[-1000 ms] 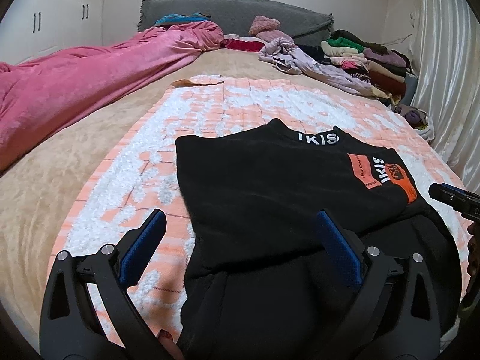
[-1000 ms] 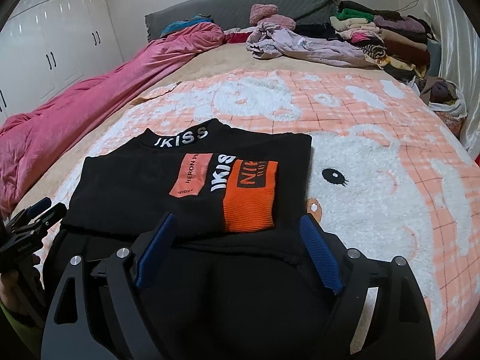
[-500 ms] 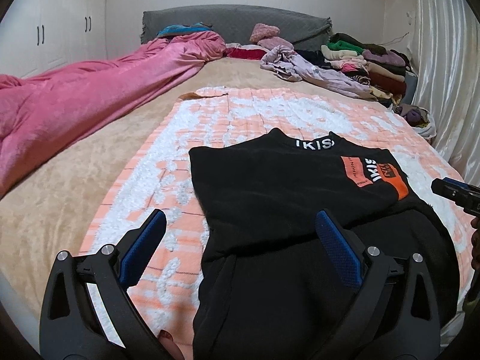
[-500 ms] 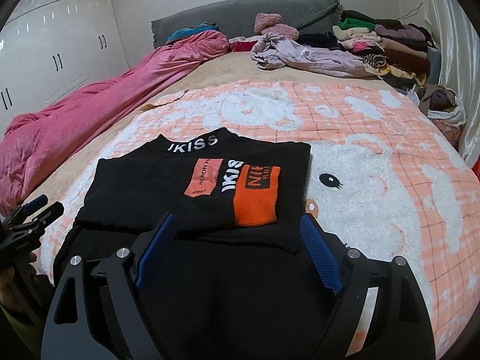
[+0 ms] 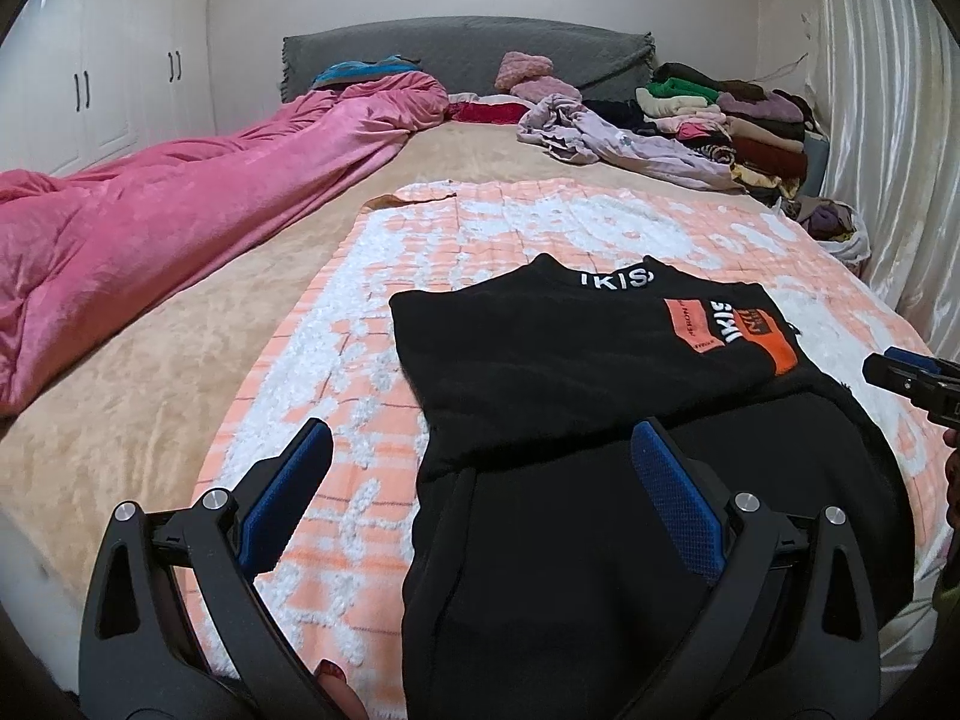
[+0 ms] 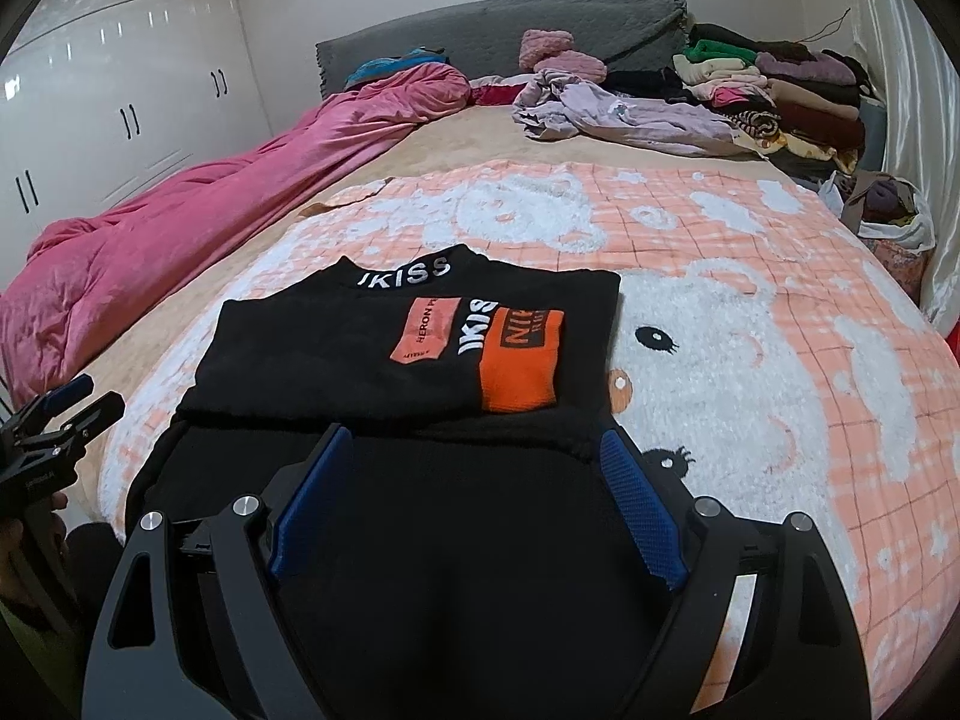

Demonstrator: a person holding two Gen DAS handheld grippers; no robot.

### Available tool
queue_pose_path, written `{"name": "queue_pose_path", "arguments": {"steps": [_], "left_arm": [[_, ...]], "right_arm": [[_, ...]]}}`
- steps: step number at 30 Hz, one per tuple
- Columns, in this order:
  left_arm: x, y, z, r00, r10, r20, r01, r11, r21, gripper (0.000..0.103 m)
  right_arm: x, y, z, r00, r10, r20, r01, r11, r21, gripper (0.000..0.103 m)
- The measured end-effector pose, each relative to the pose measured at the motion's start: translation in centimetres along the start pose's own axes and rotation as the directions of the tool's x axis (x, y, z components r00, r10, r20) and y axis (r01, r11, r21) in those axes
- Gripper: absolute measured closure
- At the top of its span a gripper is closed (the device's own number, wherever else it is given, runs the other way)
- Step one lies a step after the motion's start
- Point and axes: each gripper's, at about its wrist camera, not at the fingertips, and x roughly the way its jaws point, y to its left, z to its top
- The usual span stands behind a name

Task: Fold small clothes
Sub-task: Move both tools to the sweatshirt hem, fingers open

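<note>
A black top (image 5: pixel 570 372) with white lettering and an orange patch lies partly folded on the pink-and-white blanket (image 5: pixel 480 222); it also shows in the right wrist view (image 6: pixel 372 360). Its lower part spreads toward the near bed edge. My left gripper (image 5: pixel 480 450) is open and empty, above the top's near left side. My right gripper (image 6: pixel 474 462) is open and empty, above the top's near middle. Each gripper shows at the edge of the other's view, the right gripper (image 5: pixel 912 372) and the left gripper (image 6: pixel 60 414).
A pink duvet (image 5: pixel 150 222) lies along the left side of the bed. Loose and stacked clothes (image 5: pixel 708 120) sit at the back right by the grey headboard (image 5: pixel 468 54). A bag of clothes (image 6: pixel 888 210) stands at the right edge. White wardrobes (image 6: pixel 120 108) line the left wall.
Both grippers have drawn back and up from the top, still open. The top lies as before.
</note>
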Motion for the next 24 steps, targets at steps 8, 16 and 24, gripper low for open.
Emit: {"name": "queue_pose_path", "arguments": {"steps": [8, 16, 24], "left_arm": [[-1.5, 0.0, -1.0, 1.0, -0.007, -0.013, 0.007, 1.0, 0.004, 0.01], [-2.7, 1.4, -2.2, 0.999, -0.023, -0.042, 0.021, 0.999, -0.037, 0.01], [-3.5, 4.2, -3.9, 0.997, -0.024, -0.077, 0.017, 0.995, -0.096, 0.01]], "right_arm": [[-1.5, -0.5, -1.1, 1.0, 0.011, 0.001, -0.011, 1.0, 0.002, 0.019], [-2.6, -1.2, -2.3, 1.0, 0.016, -0.012, -0.016, 1.0, 0.009, 0.019], [-3.1, -1.6, -4.0, 0.999, 0.011, -0.048, -0.011, 1.0, -0.001, 0.019]]}}
